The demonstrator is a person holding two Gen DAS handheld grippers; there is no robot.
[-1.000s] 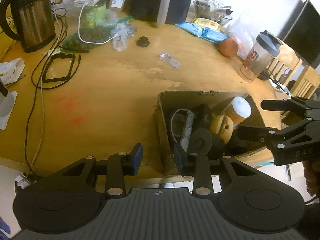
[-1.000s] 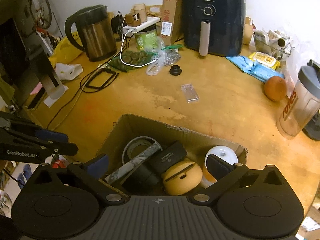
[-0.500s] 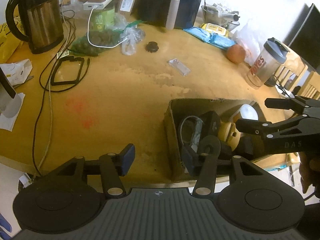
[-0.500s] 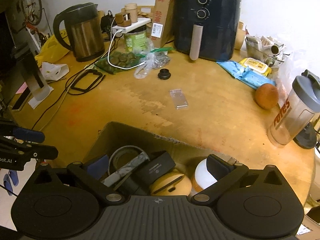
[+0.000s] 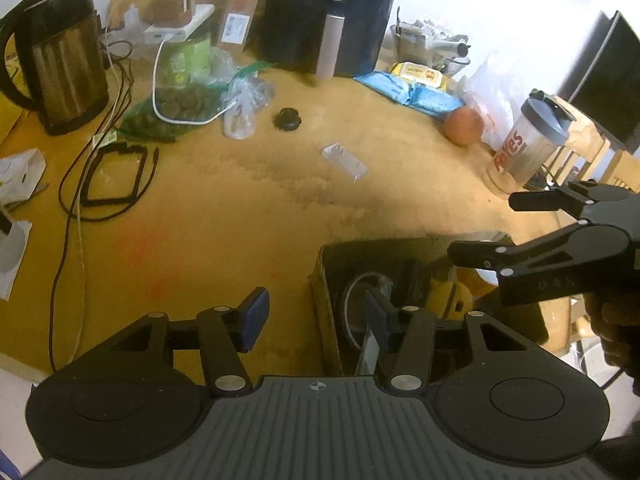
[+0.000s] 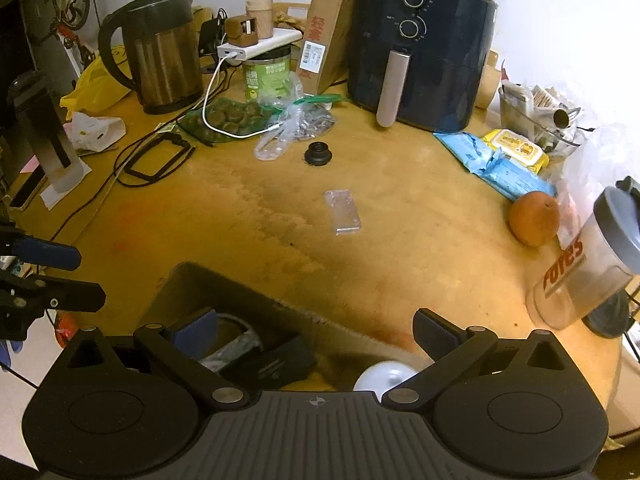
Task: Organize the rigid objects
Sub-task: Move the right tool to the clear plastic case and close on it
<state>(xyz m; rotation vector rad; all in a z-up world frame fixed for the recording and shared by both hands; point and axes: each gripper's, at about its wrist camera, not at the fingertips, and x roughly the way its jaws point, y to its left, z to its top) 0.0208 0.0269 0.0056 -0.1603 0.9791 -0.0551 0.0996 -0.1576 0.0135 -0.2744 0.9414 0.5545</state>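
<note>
A cardboard box sits at the table's near edge with several items inside: a yellow round case, a black case and a white lid. My left gripper is open and empty, its right finger over the box's left wall. My right gripper is open wide above the box's far wall, nothing between its fingers. Each shows in the other's view, the right gripper and the left gripper. A clear plastic case and a black knob lie on the wooden table beyond.
At the back stand a kettle, a green can under a power bank, bagged items and an air fryer. Cables and a black frame lie left. An orange, a shaker bottle and blue packets crowd the right.
Both grippers have moved forward over the table, so the box sits lower in both views. The left jaws stand wider apart than a second ago.
</note>
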